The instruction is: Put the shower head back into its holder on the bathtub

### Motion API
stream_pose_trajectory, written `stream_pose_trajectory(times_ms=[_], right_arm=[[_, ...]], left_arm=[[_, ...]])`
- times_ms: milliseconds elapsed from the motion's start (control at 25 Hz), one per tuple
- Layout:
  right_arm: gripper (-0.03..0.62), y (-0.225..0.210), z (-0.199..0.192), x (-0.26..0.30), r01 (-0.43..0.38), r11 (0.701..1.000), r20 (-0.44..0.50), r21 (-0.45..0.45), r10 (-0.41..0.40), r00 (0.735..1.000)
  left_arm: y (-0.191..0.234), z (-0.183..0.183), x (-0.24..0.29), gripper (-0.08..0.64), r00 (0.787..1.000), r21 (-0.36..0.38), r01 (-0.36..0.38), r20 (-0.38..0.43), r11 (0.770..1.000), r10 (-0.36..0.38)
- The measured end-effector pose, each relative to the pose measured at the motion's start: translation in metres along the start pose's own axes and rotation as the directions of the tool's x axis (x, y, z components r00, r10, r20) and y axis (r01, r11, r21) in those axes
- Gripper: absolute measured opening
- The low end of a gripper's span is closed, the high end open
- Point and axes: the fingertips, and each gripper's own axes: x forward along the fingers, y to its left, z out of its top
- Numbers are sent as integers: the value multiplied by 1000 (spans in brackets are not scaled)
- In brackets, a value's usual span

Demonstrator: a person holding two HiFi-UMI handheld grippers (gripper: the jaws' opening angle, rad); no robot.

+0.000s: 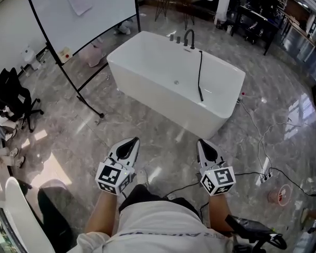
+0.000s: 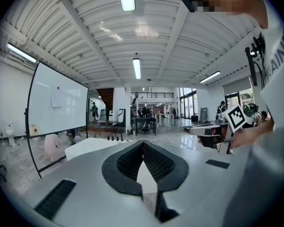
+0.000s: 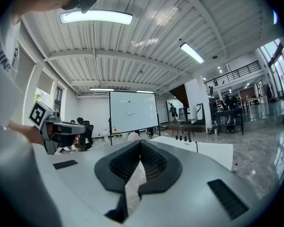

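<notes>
A white bathtub [image 1: 147, 83] stands on the marble floor ahead of me. A black faucet [image 1: 189, 37] rises from its far rim. The black shower head with its hose [image 1: 200, 78] lies across the tub's right half, its end resting on the near wall. My left gripper [image 1: 134, 140] and right gripper [image 1: 200, 141] are held low, well short of the tub, both shut with nothing between the jaws. In the left gripper view the left gripper [image 2: 143, 143] points toward the bathtub [image 2: 85, 148]. The right gripper [image 3: 140, 142] also faces the bathtub [image 3: 213, 150].
A whiteboard on a black stand [image 1: 84, 9] stands left of the tub, its foot [image 1: 89, 107] reaching toward me. Office chairs [image 1: 13, 96] are at far left. Cables [image 1: 263, 141] run over the floor at right. Tables [image 1: 253, 15] stand behind.
</notes>
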Motion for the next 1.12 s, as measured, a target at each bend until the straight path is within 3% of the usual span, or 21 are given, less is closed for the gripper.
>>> stream_pose_trajectory(times_ms=[280,600,800,1120], right_arm=[[11,-41,7,19,63,998,8,-20,-62,998],[12,-77,16,80,118,993,2,-14,-118,993],[12,-82,25,155,123,992,1,-14,-123,992],[11,-71,41,276,138,989,-11,-51,-139,990]], left_arm=[[3,8,57,18,997,18,69,24,997,-69],[39,20,129,18,990,27,139,17,990,-140],[99,26,169,18,989,37,149,8,988,-150],[231,29,208,18,993,1,115,12,993,-115]])
